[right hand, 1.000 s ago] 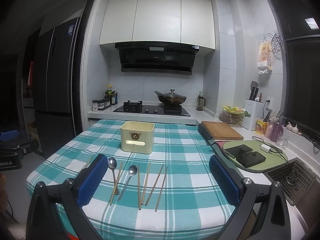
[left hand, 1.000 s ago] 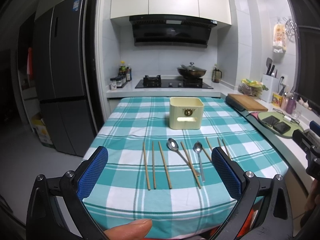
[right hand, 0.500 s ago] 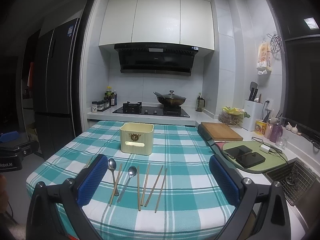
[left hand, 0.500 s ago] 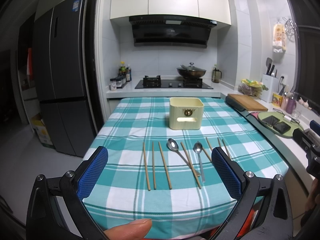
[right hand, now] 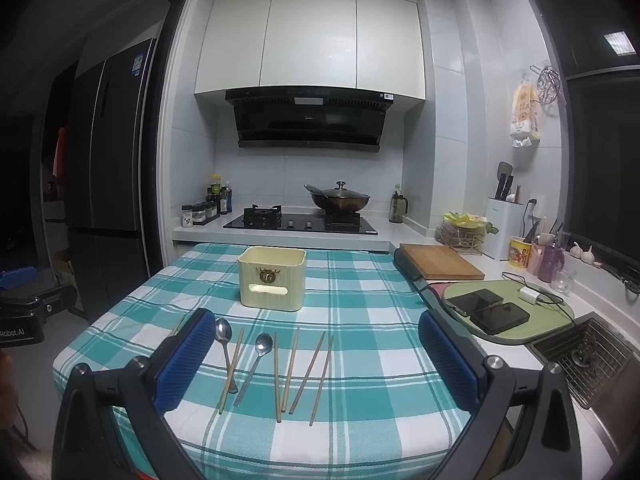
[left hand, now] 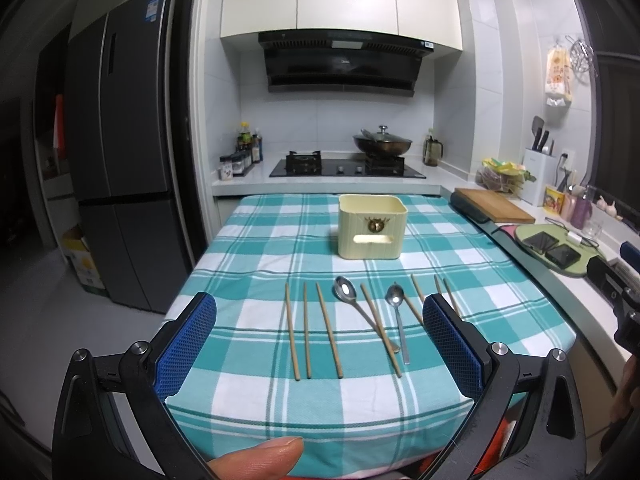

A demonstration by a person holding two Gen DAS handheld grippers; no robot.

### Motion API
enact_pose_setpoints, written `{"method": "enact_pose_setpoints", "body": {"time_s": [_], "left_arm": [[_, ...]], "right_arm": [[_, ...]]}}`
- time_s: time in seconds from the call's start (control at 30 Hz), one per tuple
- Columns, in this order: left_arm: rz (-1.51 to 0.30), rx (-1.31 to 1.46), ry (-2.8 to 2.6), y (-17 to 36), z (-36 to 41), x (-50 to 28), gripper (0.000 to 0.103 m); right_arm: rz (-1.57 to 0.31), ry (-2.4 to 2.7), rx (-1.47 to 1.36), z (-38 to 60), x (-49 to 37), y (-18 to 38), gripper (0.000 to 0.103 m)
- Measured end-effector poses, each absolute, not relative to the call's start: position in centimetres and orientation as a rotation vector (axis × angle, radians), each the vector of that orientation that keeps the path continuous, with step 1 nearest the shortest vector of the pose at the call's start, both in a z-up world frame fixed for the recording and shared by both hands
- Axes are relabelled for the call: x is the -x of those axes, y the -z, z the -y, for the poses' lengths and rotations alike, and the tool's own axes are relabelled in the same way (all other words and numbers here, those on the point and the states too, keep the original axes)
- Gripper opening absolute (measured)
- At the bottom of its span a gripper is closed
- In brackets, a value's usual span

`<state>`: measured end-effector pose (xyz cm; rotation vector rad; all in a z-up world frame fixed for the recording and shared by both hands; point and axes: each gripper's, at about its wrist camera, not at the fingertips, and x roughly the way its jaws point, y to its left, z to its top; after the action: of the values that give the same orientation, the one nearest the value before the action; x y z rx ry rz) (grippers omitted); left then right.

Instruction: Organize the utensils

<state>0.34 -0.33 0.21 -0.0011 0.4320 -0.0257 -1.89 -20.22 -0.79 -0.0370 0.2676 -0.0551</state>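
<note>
Left gripper (left hand: 319, 340) was spread wide at the bottom of its frame, nothing between the blue pads (left hand: 186, 344); a thumb tip (left hand: 256, 458) showed at the lower edge. Right gripper (right hand: 316, 360) was likewise spread and held nothing. Just beyond both, mid-frame on the checked cloth (left hand: 256, 248), lay the chopsticks (left hand: 306, 330) in a loose row, with two spoons (left hand: 394, 320) among them; one chopstick crossed the larger spoon's handle. Farther back, frame centre, stood the cream box (left hand: 372, 226), upright. Stove (left hand: 346, 168) behind.
</note>
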Motion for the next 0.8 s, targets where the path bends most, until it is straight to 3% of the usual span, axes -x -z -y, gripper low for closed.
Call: {"method": "enact_pose_setpoints", "body": {"time_s": [0.8], "left_arm": [[-0.43, 0.002, 0.027, -0.11, 0.39, -0.45, 0.103]], "right_arm": [[-0.263, 0.05, 0.044, 20.05, 1.92, 0.72, 0.103]]}}
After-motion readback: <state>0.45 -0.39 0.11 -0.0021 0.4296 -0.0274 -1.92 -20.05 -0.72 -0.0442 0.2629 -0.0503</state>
